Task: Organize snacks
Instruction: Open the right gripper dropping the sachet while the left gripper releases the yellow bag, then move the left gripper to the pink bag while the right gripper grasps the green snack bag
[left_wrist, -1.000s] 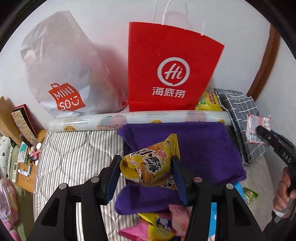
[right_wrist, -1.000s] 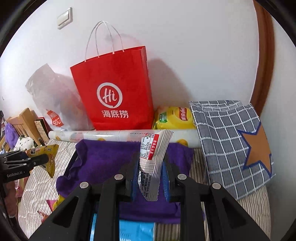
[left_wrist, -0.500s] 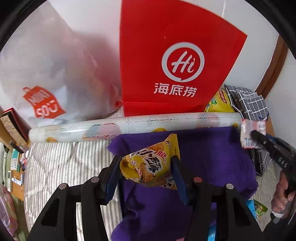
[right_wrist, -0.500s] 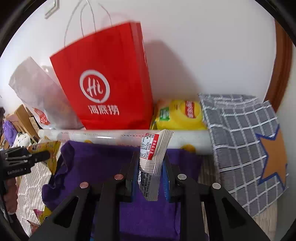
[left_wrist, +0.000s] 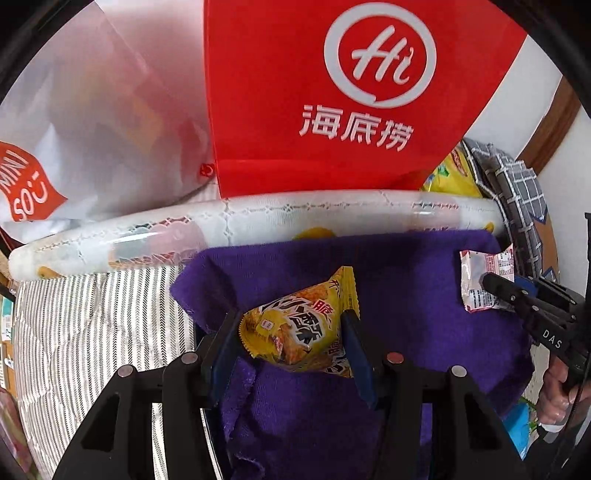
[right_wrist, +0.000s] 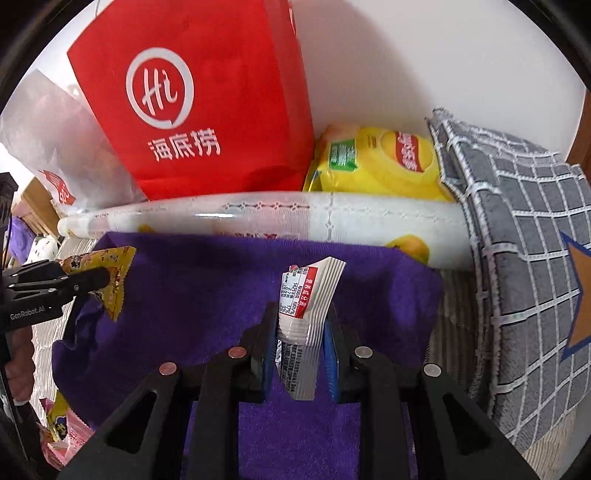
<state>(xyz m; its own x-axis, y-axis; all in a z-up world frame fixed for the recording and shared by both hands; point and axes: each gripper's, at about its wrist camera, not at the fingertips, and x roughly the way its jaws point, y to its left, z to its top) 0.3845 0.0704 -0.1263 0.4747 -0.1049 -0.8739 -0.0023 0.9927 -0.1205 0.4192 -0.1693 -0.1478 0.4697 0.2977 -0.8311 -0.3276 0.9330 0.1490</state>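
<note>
My left gripper is shut on a yellow snack packet and holds it above a purple towel. It also shows at the left of the right wrist view, with the yellow packet in it. My right gripper is shut on a white snack packet with a red label over the same towel. That gripper shows at the right of the left wrist view, holding the white packet.
A red paper bag stands against the wall behind a rolled plastic sheet. A white Miniso bag leans at the left. A yellow bag and a grey checked cushion lie at the right. More snack packets lie at the lower left.
Both grippers have moved forward towards the red bag, which looms larger. Each still holds its packet.
</note>
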